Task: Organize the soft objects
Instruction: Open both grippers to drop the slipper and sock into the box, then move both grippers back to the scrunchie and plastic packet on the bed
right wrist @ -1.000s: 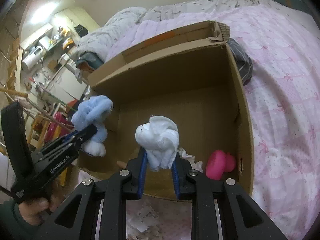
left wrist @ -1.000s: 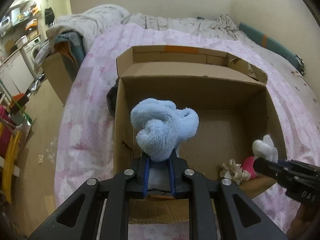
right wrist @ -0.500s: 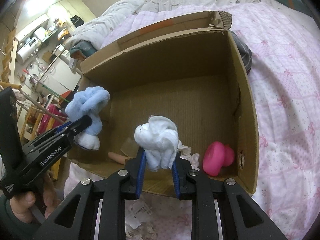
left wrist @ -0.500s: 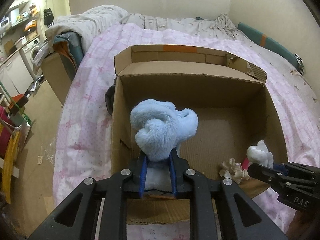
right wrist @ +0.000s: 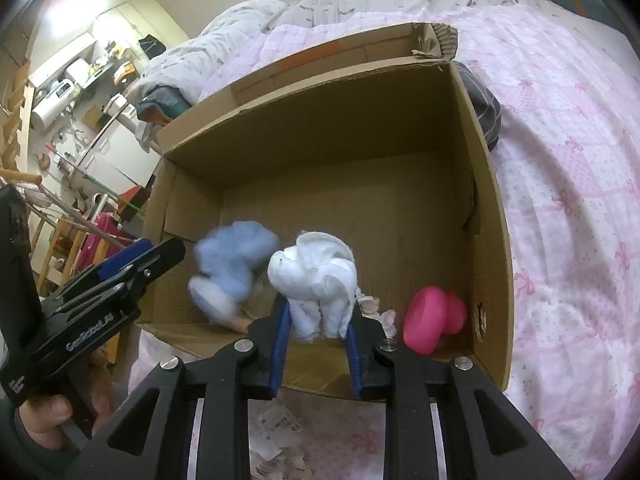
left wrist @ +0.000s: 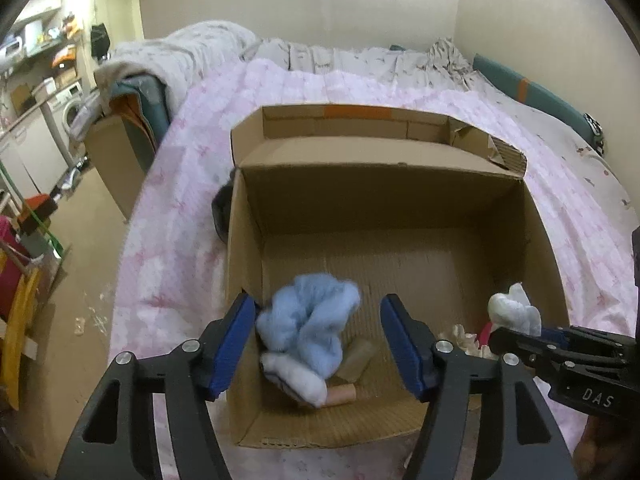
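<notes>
Over the cardboard box (left wrist: 536, 240), left claw (left wrist: 318, 344) gapes, blue plush (left wrist: 308, 324) dropping at six o'clock; right claw (right wrist: 316, 320) pinches the white plush (right wrist: 316, 276), seemingly next to go in.

Open cardboard box (left wrist: 536, 232) sitting on the bed (left wrist: 180, 184), flap folded back at the far side. Fluffy toy (left wrist: 308, 328) inside, at the near left corner, over a small tube (left wrist: 340, 394) on the floor. Round toy (right wrist: 428, 320) in the near right corner. Crumpled cloth (right wrist: 320, 280) above the near wall, between them.
</notes>
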The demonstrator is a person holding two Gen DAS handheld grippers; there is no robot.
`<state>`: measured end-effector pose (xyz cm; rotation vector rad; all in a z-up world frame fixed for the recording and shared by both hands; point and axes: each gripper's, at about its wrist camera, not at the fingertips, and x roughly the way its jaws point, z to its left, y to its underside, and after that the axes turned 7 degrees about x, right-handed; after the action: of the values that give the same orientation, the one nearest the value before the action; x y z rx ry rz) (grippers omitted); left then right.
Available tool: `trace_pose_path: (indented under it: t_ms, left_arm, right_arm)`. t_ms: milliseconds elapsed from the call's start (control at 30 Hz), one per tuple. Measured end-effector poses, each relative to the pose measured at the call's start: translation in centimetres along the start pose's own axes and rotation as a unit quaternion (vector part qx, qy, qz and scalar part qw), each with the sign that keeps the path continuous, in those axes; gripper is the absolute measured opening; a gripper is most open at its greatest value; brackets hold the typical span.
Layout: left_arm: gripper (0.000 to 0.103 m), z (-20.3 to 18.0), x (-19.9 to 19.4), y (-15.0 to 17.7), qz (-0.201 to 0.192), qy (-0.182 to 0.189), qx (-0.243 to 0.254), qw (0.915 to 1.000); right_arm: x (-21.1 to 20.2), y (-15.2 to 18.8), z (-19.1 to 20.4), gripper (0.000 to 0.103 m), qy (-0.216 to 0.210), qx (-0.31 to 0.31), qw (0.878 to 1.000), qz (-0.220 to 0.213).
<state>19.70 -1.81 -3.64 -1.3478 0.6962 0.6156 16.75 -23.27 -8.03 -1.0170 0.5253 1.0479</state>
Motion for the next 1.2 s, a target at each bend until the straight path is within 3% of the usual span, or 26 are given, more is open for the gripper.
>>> trace_pose_path:
  t_ms: [67, 100, 133, 267, 700, 1067, 1200]
  left_arm:
    - [0.067, -0.1, 0.0, -0.1, -0.001, 0.0, 0.004, 1.0]
    - [0.067, -0.2, -0.1, 0.0, -0.001, -0.001, 0.005, 1.0]
    - [0.067, -0.2, -0.1, 0.0, -0.002, -0.004, 0.007, 1.0]
    - [0.067, -0.2, -0.1, -0.1, -0.003, -0.006, 0.009, 0.9999]
    - [0.067, -0.3, -0.3, 0.0, -0.006, -0.008, 0.014, 0.9998]
    - [0.067, -0.1, -4.0, 0.5, -0.039, -0.015, 0.026, 0.9988]
    - [0.067, 0.4, -5.3, 1.2, -0.04, -0.017, 0.016, 0.9989]
  right_arm:
    - [-0.1, 0.1, -0.1, 0.043, -0.001, 0.003, 1.0, -0.001]
    - [-0.2, 0.1, -0.1, 0.063, 0.0, 0.005, 1.0, -0.003]
    - [-0.3, 0.1, -0.2, 0.069, 0.0, 0.007, 1.0, -0.009]
    - [-1.0, -0.1, -0.3, 0.075, -0.012, 0.016, 0.999, -0.027]
    - [-1.2, -0.2, -0.3, 0.076, -0.007, 0.011, 1.0, -0.028]
    - [-2.6, 0.4, 0.4, 0.077, 0.026, -0.018, 0.998, -0.046]
    - [-4.1, 1.0, 0.2, 0.103, 0.029, -0.018, 0.998, -0.058]
